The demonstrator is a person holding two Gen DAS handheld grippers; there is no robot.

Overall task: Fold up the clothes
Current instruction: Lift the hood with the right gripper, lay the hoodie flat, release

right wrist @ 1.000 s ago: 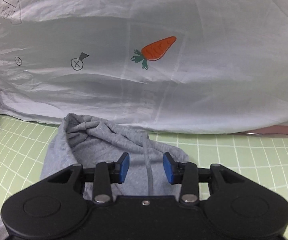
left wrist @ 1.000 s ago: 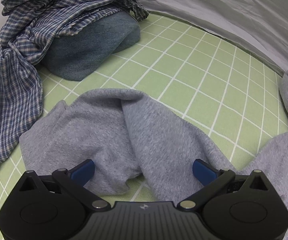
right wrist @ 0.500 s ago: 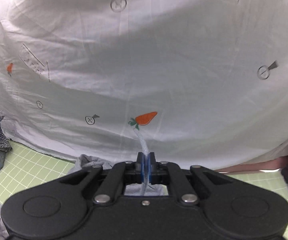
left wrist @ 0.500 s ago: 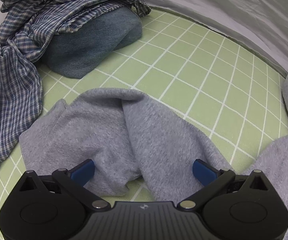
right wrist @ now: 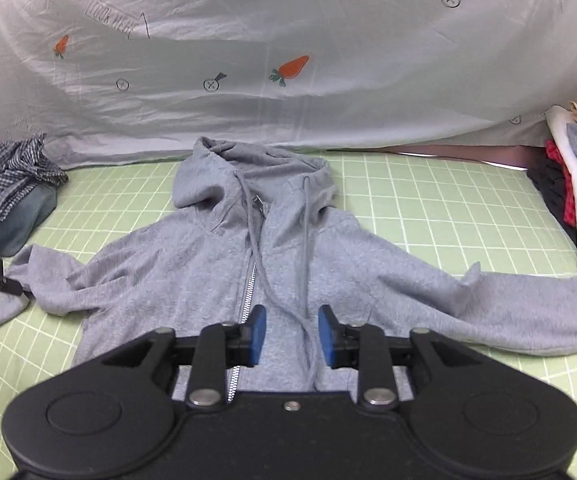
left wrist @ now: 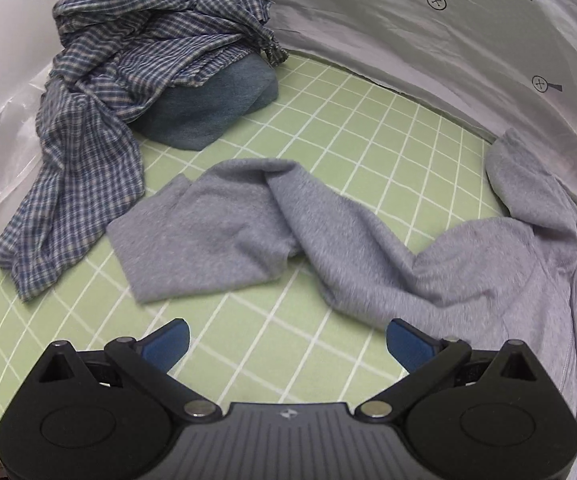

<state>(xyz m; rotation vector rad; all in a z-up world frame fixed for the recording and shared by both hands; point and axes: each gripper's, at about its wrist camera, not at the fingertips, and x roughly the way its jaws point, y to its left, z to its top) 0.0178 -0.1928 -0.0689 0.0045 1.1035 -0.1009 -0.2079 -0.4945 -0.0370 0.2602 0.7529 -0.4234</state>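
Right wrist view: my right gripper (right wrist: 291,334) has its blue pads partly apart, nothing between them, hovering over the lower chest of the grey zip-front hoodie (right wrist: 216,264). One grey drawstring (right wrist: 303,264) runs down between the pads, but I can't tell if it touches either. The hoodie lies face up on the green gridded mat (right wrist: 428,208), zipper (right wrist: 248,284) up the middle, sleeves spread to both sides, the right-hand sleeve out straight, the other one crumpled. Hood at the far end, just against the white printed sheet with carrots (right wrist: 288,40). Far right, a stack of folded clothes in white, red, black and beige (right wrist: 576,184).

Left wrist view: my left gripper (left wrist: 287,343) is wide open, pads well apart, holding nothing, over bare mat just short of the crumpled grey sleeve (left wrist: 216,232), not touching it. The sleeve is doubled over itself and joins the hoodie body at right. Beyond it, a blue-white checked shirt (left wrist: 128,64) is heaped loosely over a folded blue denim piece (left wrist: 216,108), one end trailing down onto the mat near the sleeve cuff. White sheet behind.
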